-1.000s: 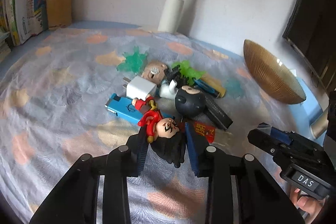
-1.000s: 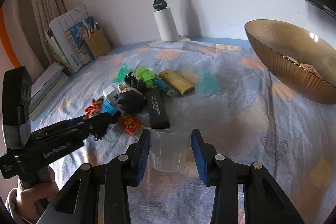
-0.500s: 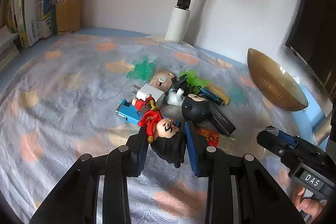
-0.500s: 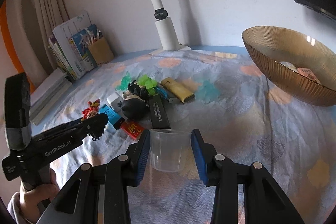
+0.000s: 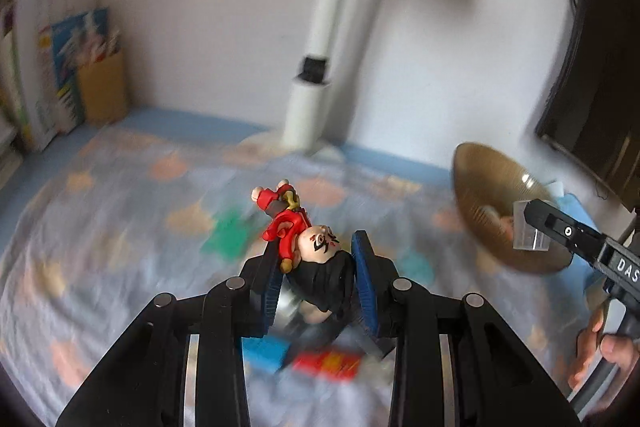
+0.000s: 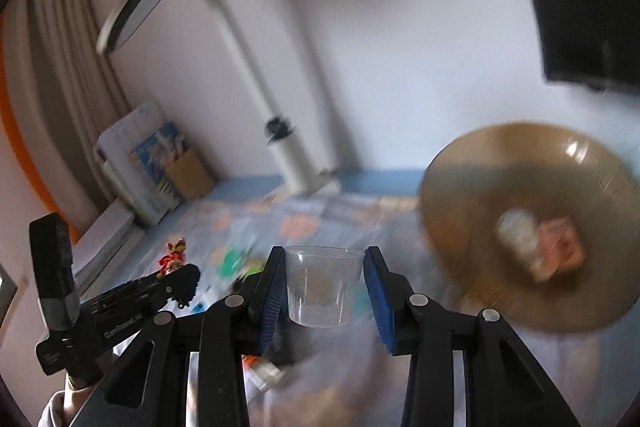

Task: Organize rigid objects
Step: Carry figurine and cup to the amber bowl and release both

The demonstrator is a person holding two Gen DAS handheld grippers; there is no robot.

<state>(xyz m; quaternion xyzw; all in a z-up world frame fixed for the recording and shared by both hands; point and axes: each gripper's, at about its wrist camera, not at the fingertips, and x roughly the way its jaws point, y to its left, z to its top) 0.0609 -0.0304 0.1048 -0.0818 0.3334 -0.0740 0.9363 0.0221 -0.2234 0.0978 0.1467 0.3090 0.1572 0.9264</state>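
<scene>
Midway through the tidy-up, the left gripper (image 5: 316, 279) clamps a red toy figure (image 5: 308, 247) and the right gripper (image 6: 325, 287) a clear cup (image 6: 322, 285), both aloft near the brown bowl (image 6: 480, 187), already holding two items, with clutter left below.

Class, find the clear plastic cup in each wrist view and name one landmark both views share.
Left wrist view: clear plastic cup at right edge, before the amber bowl.
Right wrist view: cup at centre, clamped in the right gripper.
Shared landmark: white lamp post.
</scene>
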